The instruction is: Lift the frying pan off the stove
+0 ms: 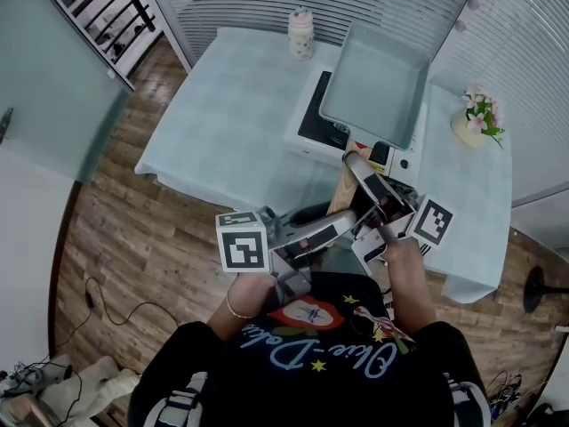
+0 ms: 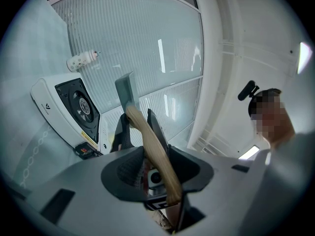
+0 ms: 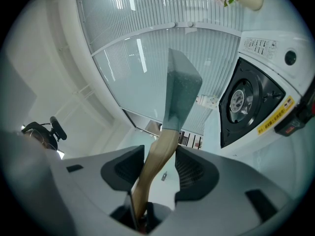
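The square grey-green frying pan (image 1: 373,83) hangs in the air above the white stove (image 1: 307,140), clear of its black cooking plate. Its wooden handle (image 1: 339,194) runs back toward me. My left gripper (image 1: 342,229) comes in from the left and is shut on the handle (image 2: 153,151). My right gripper (image 1: 363,174) comes in from the right and is shut on the same handle (image 3: 156,163) a little nearer the pan. The left gripper view shows the pan (image 2: 126,90) edge-on beside the stove (image 2: 69,104). In the right gripper view the pan (image 3: 180,87) also stands edge-on.
The stove stands on a table with a pale blue cloth (image 1: 222,114). A small white bottle (image 1: 301,34) stands at the table's far edge, and a vase of flowers (image 1: 478,118) at its right. Ribbed glass walls close in behind, with wooden floor to the left.
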Available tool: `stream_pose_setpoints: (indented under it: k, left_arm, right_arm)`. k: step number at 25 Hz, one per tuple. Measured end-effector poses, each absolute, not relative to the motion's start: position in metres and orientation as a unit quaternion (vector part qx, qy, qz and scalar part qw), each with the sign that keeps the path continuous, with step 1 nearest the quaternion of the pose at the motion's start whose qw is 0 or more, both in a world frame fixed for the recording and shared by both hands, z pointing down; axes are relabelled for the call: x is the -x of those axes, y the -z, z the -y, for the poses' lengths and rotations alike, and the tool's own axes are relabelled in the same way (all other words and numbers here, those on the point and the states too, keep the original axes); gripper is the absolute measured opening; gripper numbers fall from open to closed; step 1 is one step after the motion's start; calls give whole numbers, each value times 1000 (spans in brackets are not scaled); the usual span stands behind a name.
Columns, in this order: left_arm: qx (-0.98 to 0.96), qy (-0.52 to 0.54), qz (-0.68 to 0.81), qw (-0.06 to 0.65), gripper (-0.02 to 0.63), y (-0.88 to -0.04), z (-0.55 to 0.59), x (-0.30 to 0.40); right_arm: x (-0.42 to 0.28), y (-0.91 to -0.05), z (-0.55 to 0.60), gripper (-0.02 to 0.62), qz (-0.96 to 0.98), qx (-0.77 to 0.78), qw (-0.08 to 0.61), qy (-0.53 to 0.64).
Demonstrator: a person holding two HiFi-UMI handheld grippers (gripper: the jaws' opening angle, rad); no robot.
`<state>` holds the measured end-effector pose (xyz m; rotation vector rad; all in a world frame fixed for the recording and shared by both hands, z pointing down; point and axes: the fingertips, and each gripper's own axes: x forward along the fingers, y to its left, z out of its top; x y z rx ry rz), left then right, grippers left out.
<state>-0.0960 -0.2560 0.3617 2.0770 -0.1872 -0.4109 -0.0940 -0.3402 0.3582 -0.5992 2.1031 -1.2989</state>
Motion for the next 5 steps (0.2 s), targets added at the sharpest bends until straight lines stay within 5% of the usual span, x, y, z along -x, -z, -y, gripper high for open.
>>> stream_pose_setpoints:
  k: [5]
  left_arm:
    - [-853,168,77,487,155,-363,256,95]
  right_arm:
    - [94,-359,340,184,-791,225,294,487]
